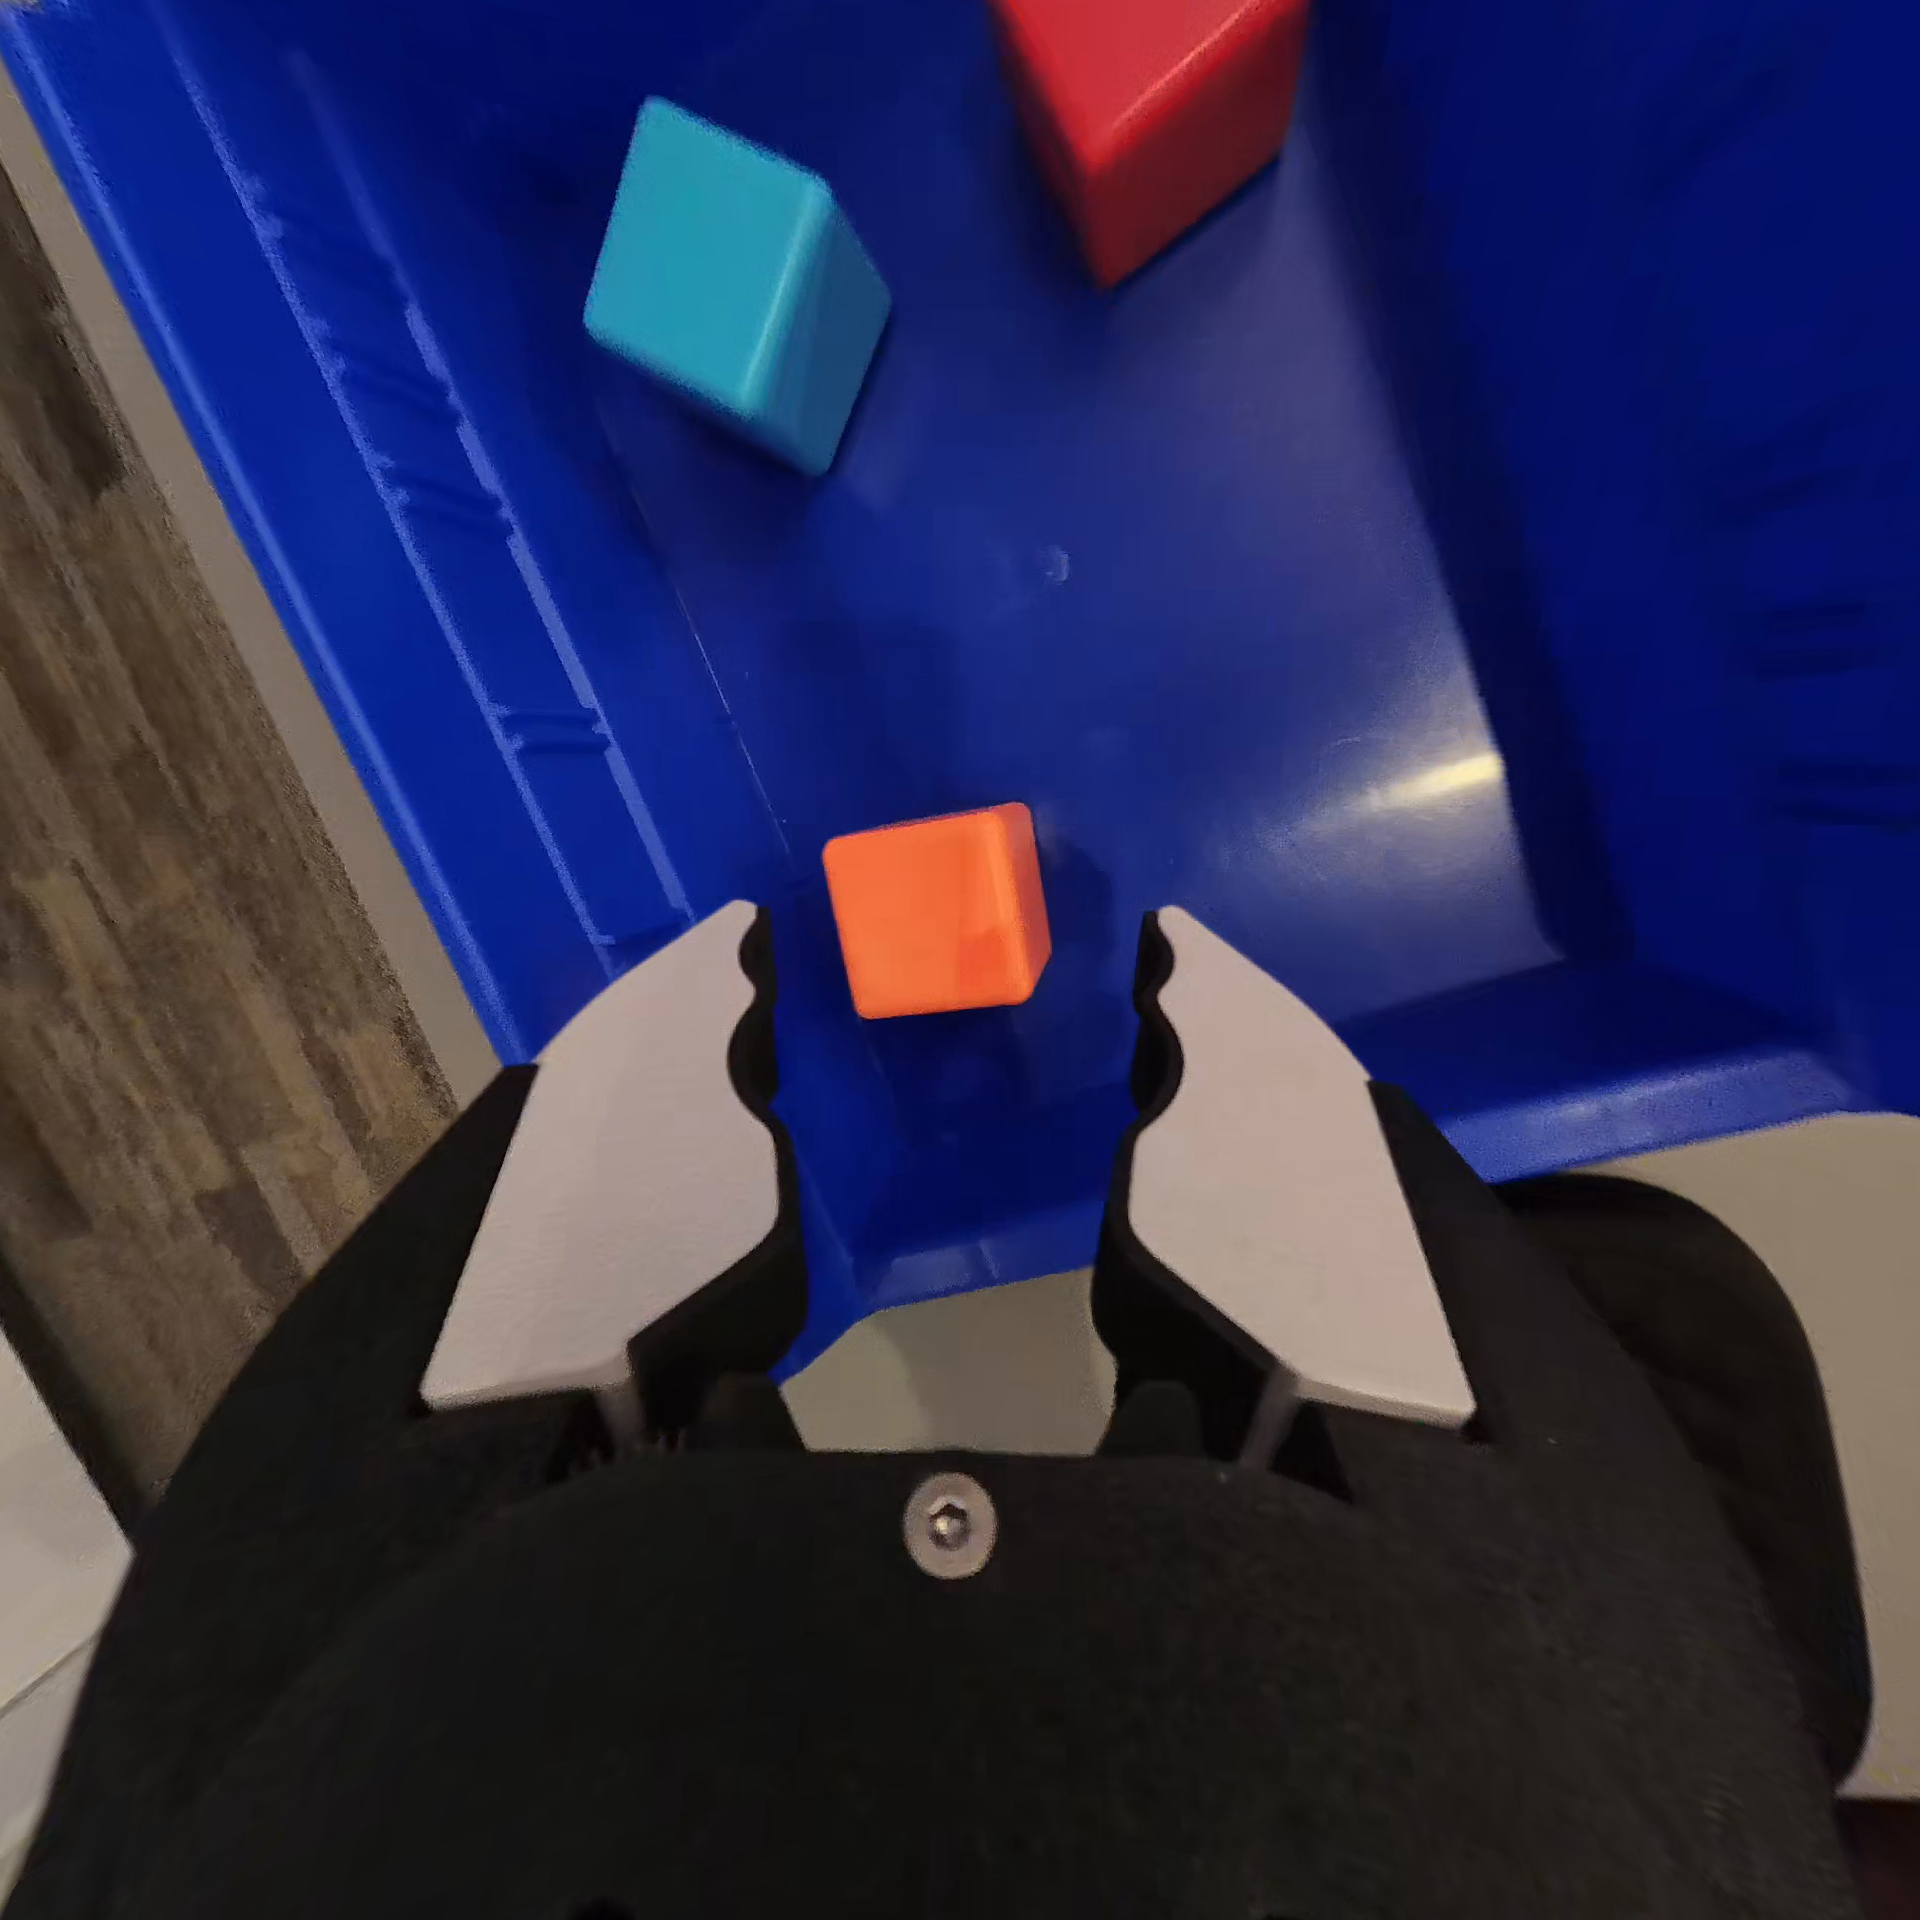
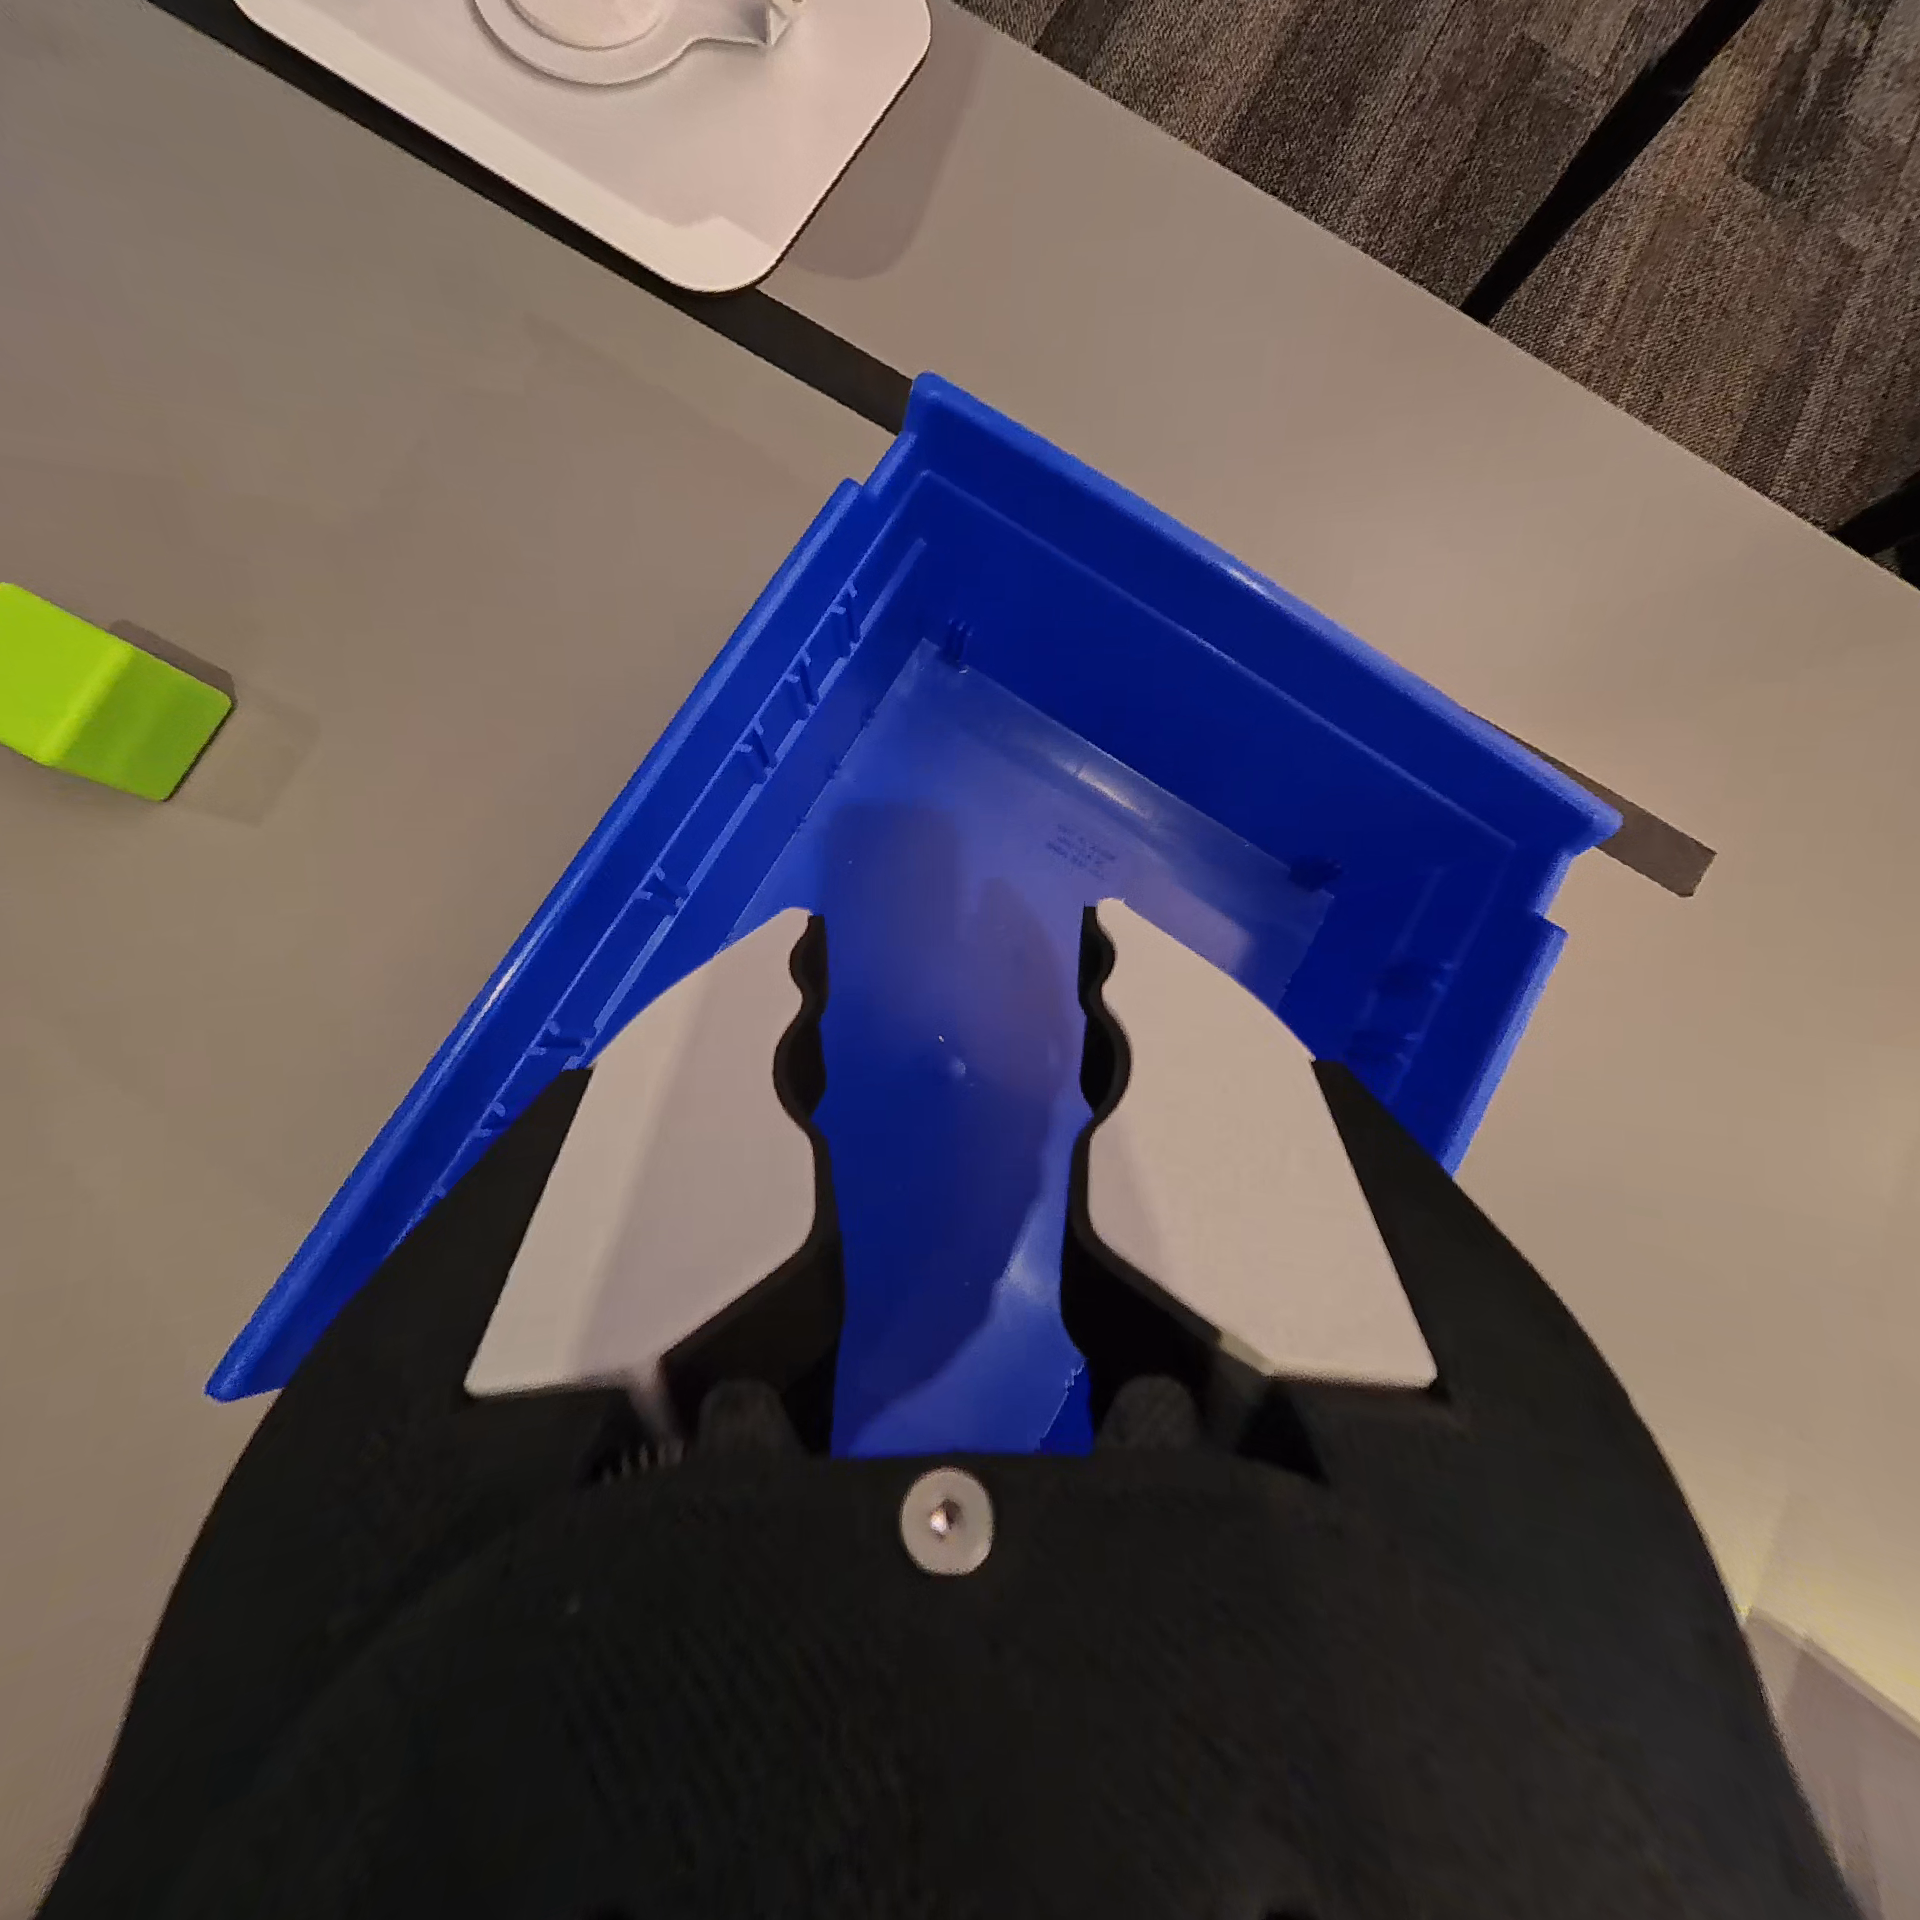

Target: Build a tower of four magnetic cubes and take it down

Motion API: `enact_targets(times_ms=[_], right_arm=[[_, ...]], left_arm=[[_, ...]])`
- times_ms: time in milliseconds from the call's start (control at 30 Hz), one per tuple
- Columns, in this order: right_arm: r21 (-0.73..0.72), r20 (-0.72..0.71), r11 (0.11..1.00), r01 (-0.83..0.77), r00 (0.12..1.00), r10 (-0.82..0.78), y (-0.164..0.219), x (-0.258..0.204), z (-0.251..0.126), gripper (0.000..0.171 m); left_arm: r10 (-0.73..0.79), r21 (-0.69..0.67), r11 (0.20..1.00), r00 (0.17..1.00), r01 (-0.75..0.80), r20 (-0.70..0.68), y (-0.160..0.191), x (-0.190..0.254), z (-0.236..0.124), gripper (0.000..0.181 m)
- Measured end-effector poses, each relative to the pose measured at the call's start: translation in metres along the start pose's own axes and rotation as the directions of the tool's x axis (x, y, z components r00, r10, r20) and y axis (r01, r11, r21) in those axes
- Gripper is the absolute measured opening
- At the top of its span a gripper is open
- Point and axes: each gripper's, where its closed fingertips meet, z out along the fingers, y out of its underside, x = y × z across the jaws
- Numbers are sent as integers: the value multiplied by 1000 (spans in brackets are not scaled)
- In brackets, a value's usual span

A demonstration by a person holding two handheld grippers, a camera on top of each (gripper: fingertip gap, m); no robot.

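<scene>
In the left wrist view a small orange cube [image 1: 935, 912] lies on the floor of a blue bin [image 1: 1195, 644]. A larger teal cube [image 1: 732, 286] lies farther in, and a red cube [image 1: 1153, 114] is cut off at the top edge. My left gripper [image 1: 951, 920] is open above the bin, its fingertips either side of the orange cube and apart from it. In the right wrist view my right gripper [image 2: 948, 914] is open and empty over the far end of the blue bin [image 2: 1195, 665]. A lime green cube [image 2: 99, 691] sits on the grey table at the left.
The bin stands on a grey table [image 2: 416, 468]. A white tray-like plate [image 2: 665, 135] lies at the table's far side beyond a dark seam. Carpeted floor [image 1: 125, 831] shows past the table's edge. My hands' fingertips stand some 65 centimetres from each other. The larger teal cube [image 1: 732, 286] lies around 12 centimetres away from my left fingertips.
</scene>
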Motion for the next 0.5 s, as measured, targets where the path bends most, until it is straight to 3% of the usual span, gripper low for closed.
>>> enact_targets(times_ms=[433,500], right_arm=[[-30,6,1000,-1,1000,2,4,1,6,50],[-22,-21,1000,3,1000,-3,2,4,5,49]], left_arm=[[-116,-105,988,993,113,-25,26,0,54,63],[-106,-117,988,994,104,-9,28,-1,57,52]])
